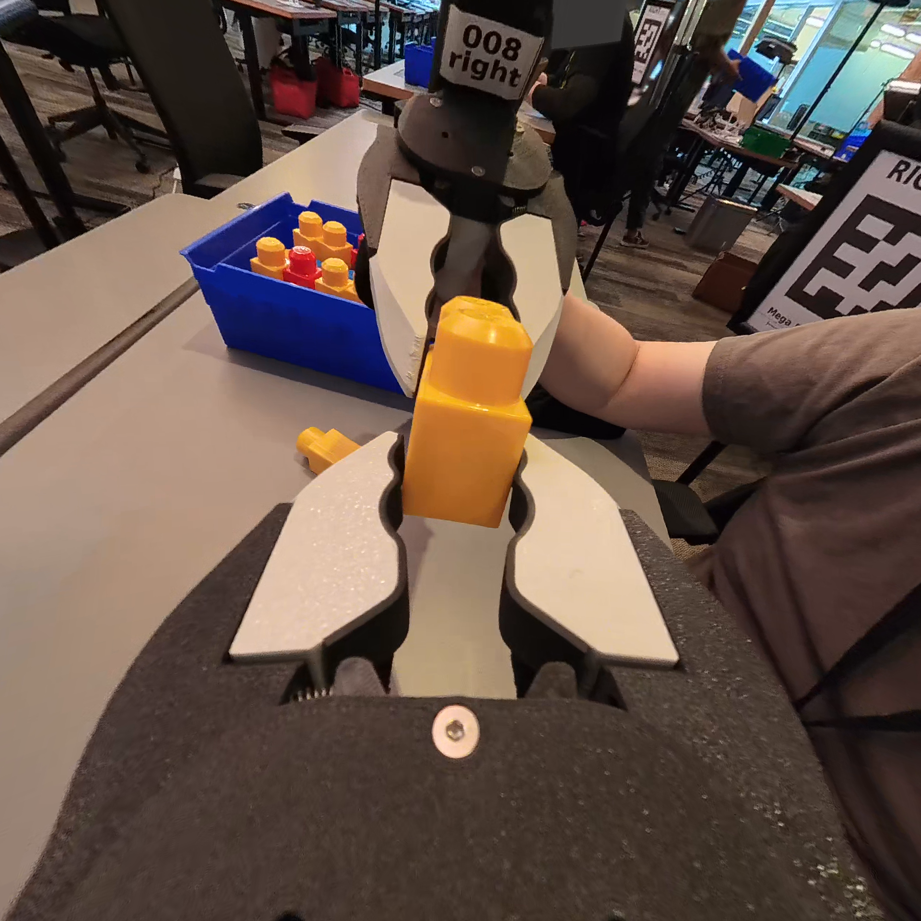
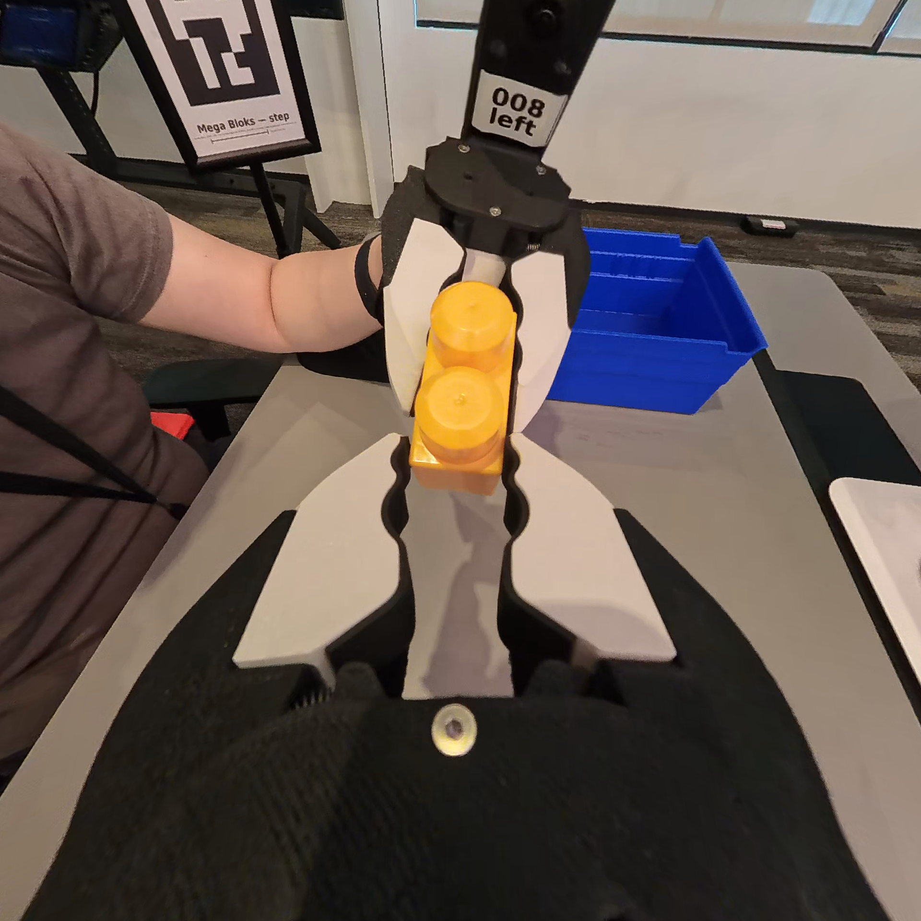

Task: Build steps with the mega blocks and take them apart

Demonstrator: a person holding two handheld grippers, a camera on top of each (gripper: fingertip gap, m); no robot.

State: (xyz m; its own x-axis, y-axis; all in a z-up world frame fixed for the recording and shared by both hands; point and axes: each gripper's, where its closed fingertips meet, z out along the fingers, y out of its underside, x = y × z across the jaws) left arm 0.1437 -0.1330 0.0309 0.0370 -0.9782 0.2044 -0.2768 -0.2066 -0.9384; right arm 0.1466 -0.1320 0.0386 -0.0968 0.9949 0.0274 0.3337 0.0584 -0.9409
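Observation:
A yellow two-stud mega block [image 1: 463, 463] is held in the air above the grey table [image 1: 149, 498], studs up. My left gripper [image 1: 458, 443] is shut on its near end. My right gripper [image 1: 473, 369] faces it from the far side and is shut on the other end. In the right wrist view the same block [image 2: 458, 408] sits between my right gripper [image 2: 456, 441] and the left gripper [image 2: 463, 398]. A loose yellow block [image 1: 324, 446] lies on its side on the table, left of my left fingers.
A blue bin [image 1: 279, 309] holding several yellow and red blocks stands on the table to the far left. A second blue bin [image 2: 648, 339] looks empty. A white flat piece [image 2: 887, 548] lies at the table's right edge. A person's arm [image 1: 623, 374] reaches in. The tips of both grippers are at nearly the same place.

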